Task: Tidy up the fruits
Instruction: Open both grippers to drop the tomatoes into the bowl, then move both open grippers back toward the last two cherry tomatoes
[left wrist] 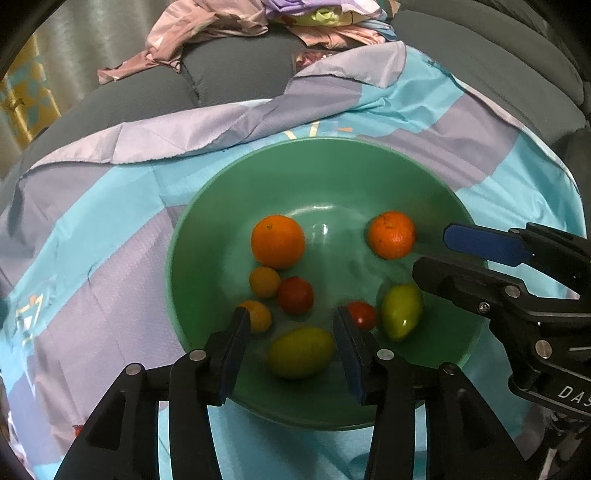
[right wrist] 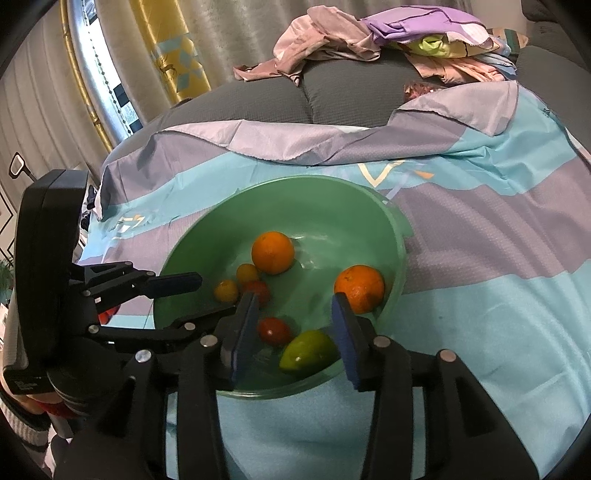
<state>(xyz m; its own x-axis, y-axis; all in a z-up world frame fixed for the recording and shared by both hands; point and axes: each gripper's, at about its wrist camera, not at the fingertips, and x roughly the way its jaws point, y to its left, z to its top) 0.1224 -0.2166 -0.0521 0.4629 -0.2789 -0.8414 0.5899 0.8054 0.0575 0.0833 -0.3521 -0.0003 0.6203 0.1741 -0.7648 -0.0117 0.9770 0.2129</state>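
A green bowl (left wrist: 207, 229) sits on a blue and purple cloth and holds several fruits: two oranges (left wrist: 277, 242) (left wrist: 392, 234), small orange and red tomatoes (left wrist: 295, 294), and two green mangoes (left wrist: 300, 352) (left wrist: 402, 311). My left gripper (left wrist: 291, 332) is open over the bowl's near rim, its fingers either side of a green mango. My right gripper (right wrist: 295, 325) is open over the bowl (right wrist: 391, 229), above a red tomato (right wrist: 274, 331) and a green mango (right wrist: 308, 349). The right gripper also shows in the left wrist view (left wrist: 439, 254).
The cloth (left wrist: 110, 258) covers a grey quilted sofa (left wrist: 229, 70). A heap of pink and purple clothes (left wrist: 295, 18) lies at the back. Curtains and a yellow panel (right wrist: 173, 48) stand at the left.
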